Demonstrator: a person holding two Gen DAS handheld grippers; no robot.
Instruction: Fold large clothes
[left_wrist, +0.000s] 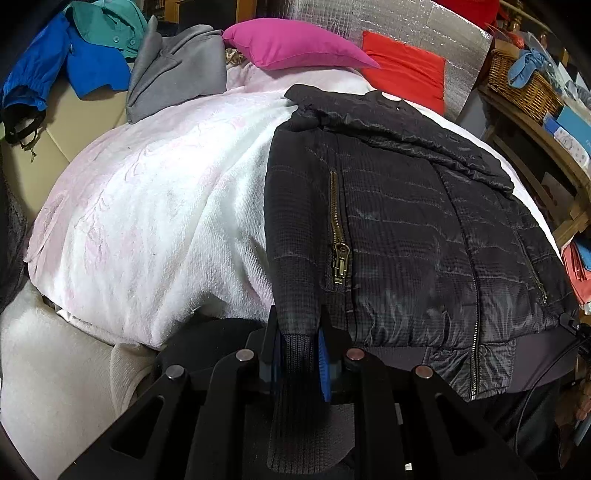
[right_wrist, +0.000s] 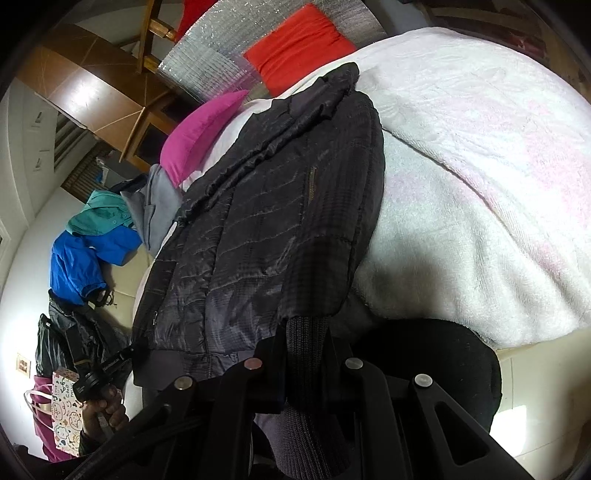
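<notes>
A black quilted jacket (left_wrist: 406, 229) lies front up on a white and pink blanket (left_wrist: 147, 206), its collar toward the far pillows. My left gripper (left_wrist: 297, 343) is shut on the knit cuff (left_wrist: 295, 354) of one sleeve, which lies along the jacket's side. My right gripper (right_wrist: 306, 350) is shut on the other knit cuff (right_wrist: 306, 343) at the jacket's (right_wrist: 266, 236) near edge. The blanket also shows in the right wrist view (right_wrist: 480, 184).
A magenta pillow (left_wrist: 291, 44) and a red pillow (left_wrist: 406, 70) lie at the bed's head. Grey (left_wrist: 173, 74), blue (left_wrist: 74, 66) and teal clothes are piled at the far left. A wicker basket (left_wrist: 524, 81) on a wooden shelf stands at the right.
</notes>
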